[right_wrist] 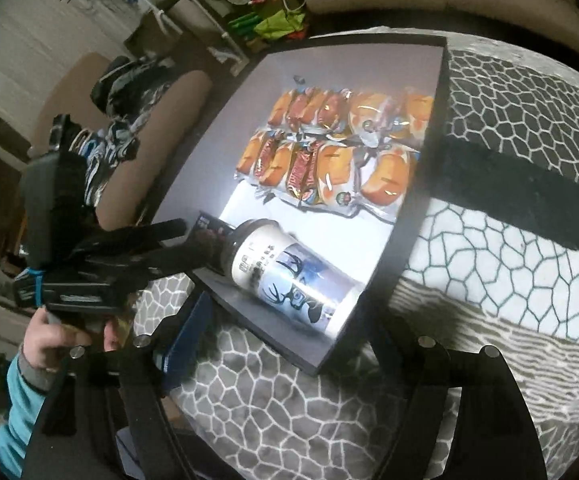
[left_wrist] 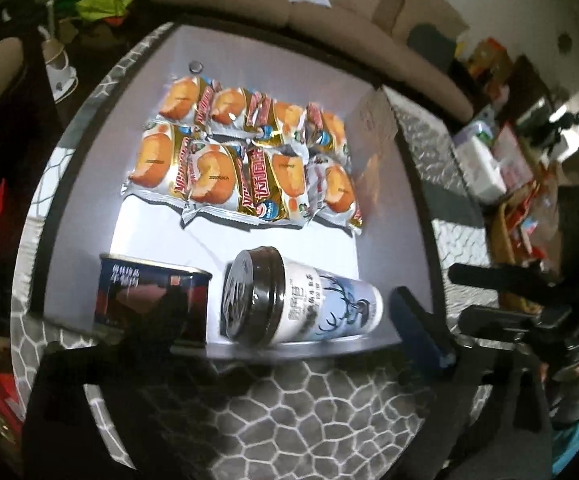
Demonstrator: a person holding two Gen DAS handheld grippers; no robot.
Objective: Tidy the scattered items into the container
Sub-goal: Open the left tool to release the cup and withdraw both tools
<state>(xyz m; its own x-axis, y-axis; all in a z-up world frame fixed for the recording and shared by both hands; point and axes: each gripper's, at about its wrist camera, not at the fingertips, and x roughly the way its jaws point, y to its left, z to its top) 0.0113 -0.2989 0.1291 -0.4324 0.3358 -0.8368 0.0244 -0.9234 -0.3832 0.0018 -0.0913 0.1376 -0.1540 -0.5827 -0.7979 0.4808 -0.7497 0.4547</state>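
A grey box [left_wrist: 409, 184] with a dark rim holds several orange snack packets [left_wrist: 245, 152] in two rows at its far end. A dark blue tin [left_wrist: 153, 300] stands at its near left. A white cup with a deer print and black lid [left_wrist: 297, 300] lies on its side beside the tin. My left gripper [left_wrist: 289, 332] is open just above the box's near edge, its fingers spread either side of the cup and tin. My right gripper [right_wrist: 285, 344] is open and empty, outside the box's near corner. The right wrist view shows the box [right_wrist: 421, 200], packets [right_wrist: 337, 152] and cup [right_wrist: 293, 276].
The box rests on a grey cloth with a white honeycomb pattern [left_wrist: 309, 420]. A beige sofa [left_wrist: 289, 4] runs behind it. Boxes and packets clutter the right side [left_wrist: 501, 168]. The left hand-held gripper [right_wrist: 89, 264] reaches over the box's near-left corner.
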